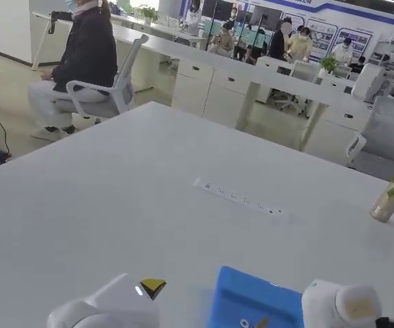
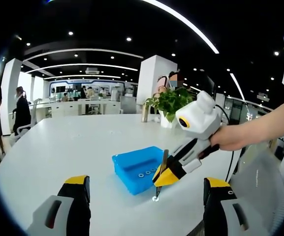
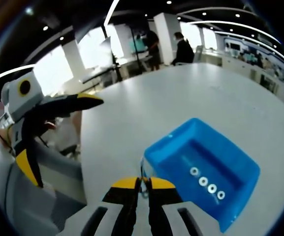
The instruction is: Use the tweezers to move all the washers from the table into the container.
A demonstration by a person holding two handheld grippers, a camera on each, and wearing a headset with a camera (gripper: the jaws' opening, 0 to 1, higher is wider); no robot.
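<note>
A blue container (image 2: 132, 164) (image 3: 230, 209) (image 1: 237, 297) sits on the white table with several washers (image 2: 147, 174) (image 3: 207, 183) in a row inside. My right gripper (image 3: 142, 181) (image 2: 164, 178) is shut on thin metal tweezers (image 2: 163, 162). The tweezers point down beside the container's near corner, their tip at a single washer (image 2: 155, 198) lying on the table. I cannot tell whether the tip grips that washer. My left gripper (image 2: 145, 183) (image 3: 90, 101) is open and holds nothing, a little away from the container.
A white power strip (image 1: 241, 198) is set into the table's middle. At the far right edge stands a bottle with a plant (image 1: 391, 198), and a potted plant (image 2: 169, 101) rises behind the container. Beyond the table are people, desks and chairs.
</note>
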